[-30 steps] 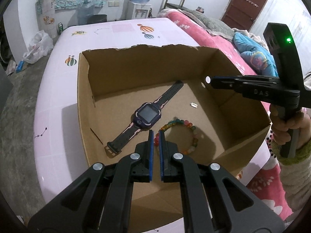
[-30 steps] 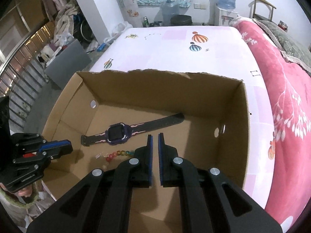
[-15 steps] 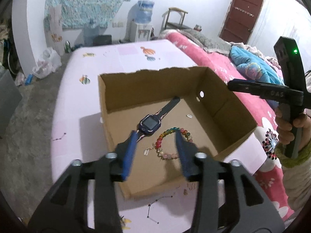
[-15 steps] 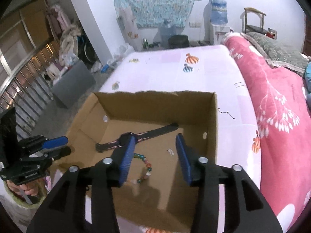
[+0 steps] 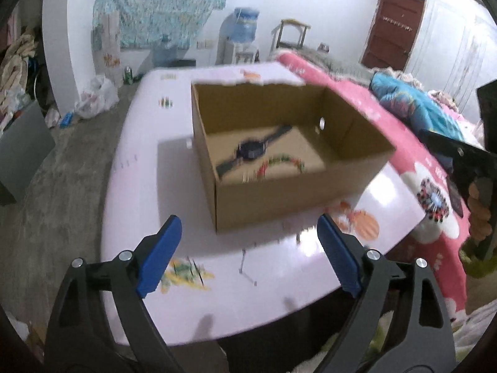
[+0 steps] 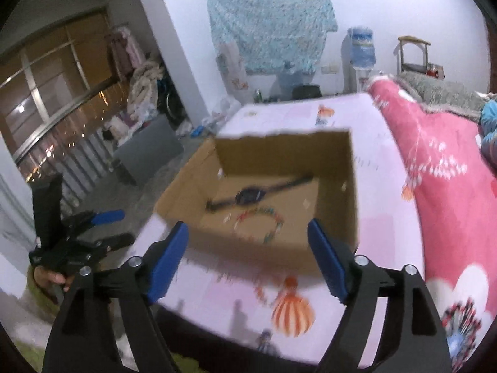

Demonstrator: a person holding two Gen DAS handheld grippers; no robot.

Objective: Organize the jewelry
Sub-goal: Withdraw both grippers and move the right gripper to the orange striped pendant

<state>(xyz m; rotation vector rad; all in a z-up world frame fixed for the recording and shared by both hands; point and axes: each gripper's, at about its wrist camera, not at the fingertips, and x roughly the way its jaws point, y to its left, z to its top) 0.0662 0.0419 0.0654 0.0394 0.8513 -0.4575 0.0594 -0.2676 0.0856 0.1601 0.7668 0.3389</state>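
Now both grippers, left [image 5: 248,242] and right [image 6: 248,248], spread open empty, drawn back from the box [image 5: 279,199] holding watch [image 5: 251,150] and bracelet [image 5: 279,163]: likely finished

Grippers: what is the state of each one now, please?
Left gripper: jaws opening, nothing between them.
Right gripper: jaws opening, nothing between them.

Motion blur smears smartwatch [image 5: 250,150] and bead bracelet [image 5: 281,162] in cardboard box [image 5: 295,199]; beads indistinct. Right hand-held gripper [image 5: 459,155] cut off at 3 o'clock, jaws unseen there.
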